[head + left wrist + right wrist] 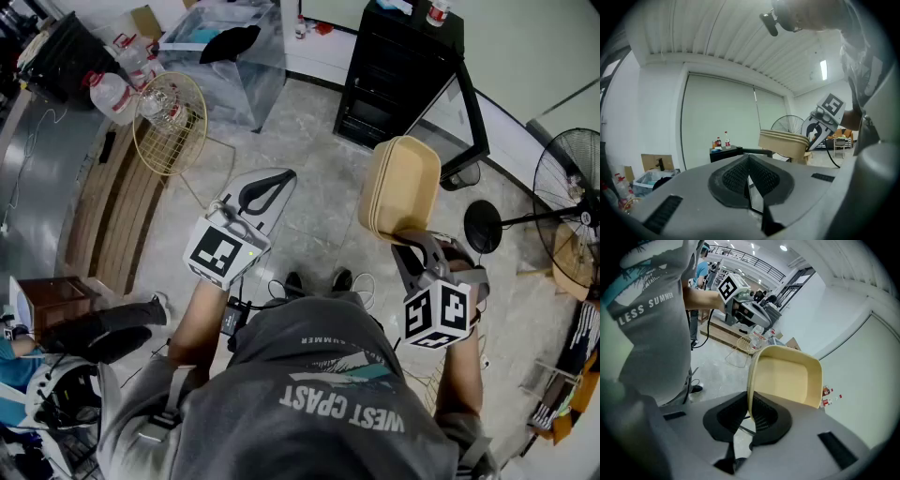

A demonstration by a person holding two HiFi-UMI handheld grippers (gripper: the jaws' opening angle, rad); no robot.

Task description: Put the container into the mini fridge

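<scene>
A beige lidded container (401, 187) stands on edge in the air, and my right gripper (411, 242) is shut on its rim. In the right gripper view the rim of the container (787, 376) sits between the pads of the right gripper (750, 416). The black mini fridge (394, 66) stands ahead on the floor with its glass door (466, 117) swung open. My left gripper (265, 192) hangs to the left of the container, shut and empty. The left gripper view shows the left gripper (749, 180) with its pads together, the container (783, 142) and the fridge (729, 152) beyond.
A standing fan (570, 178) is at the right. A gold wire basket (172, 122), water bottles (112, 94) and a clear plastic bin (225, 56) are at the far left. A wooden pallet (117, 216) lies at the left, and cables lie by my feet.
</scene>
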